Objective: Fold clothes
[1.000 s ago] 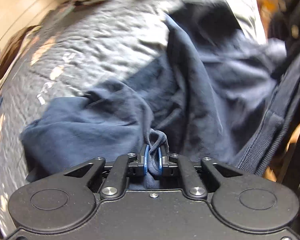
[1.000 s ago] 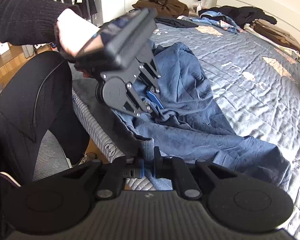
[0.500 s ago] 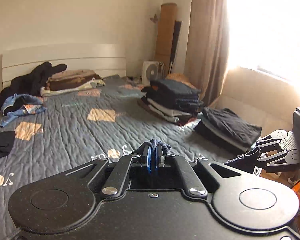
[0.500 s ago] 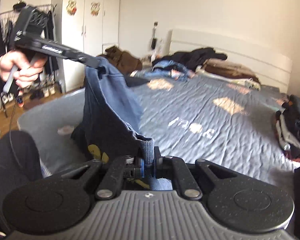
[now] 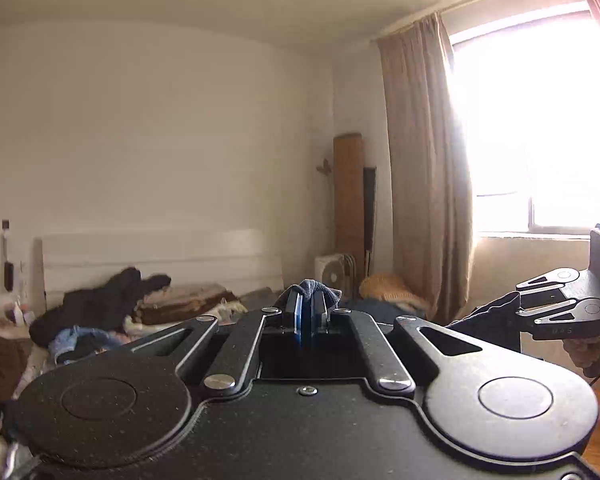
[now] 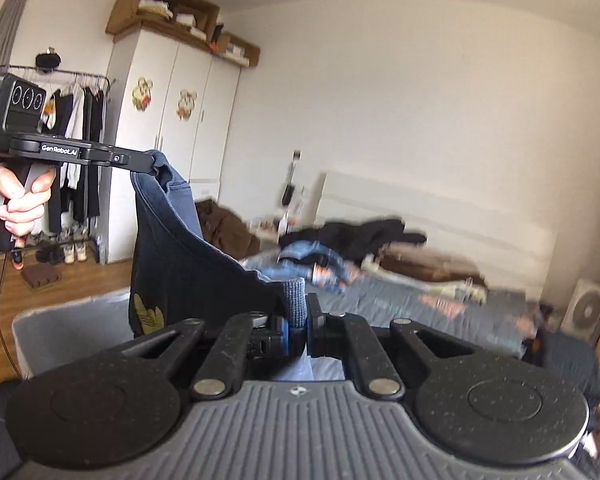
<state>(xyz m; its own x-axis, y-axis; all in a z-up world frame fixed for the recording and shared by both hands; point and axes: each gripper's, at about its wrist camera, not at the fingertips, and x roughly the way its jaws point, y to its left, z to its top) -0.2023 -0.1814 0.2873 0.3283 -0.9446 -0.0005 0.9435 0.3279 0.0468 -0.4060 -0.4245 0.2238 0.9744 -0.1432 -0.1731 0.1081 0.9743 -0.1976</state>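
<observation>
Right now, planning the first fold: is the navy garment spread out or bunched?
Hanging unfolded: the navy garment sags between left gripper and right gripper, both shut on it.

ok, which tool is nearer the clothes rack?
Left. The left tool is on the clothes rack's side, gripping the blue garment; the right tool grips its other end, farther from the rack.

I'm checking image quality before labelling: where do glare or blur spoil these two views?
Left wrist view: the window is blown out white, washing the curtain edge; the left claw stays sharp. Right wrist view: clothes on the bed are motion-smeared; the navy garment reads clearly.
</observation>
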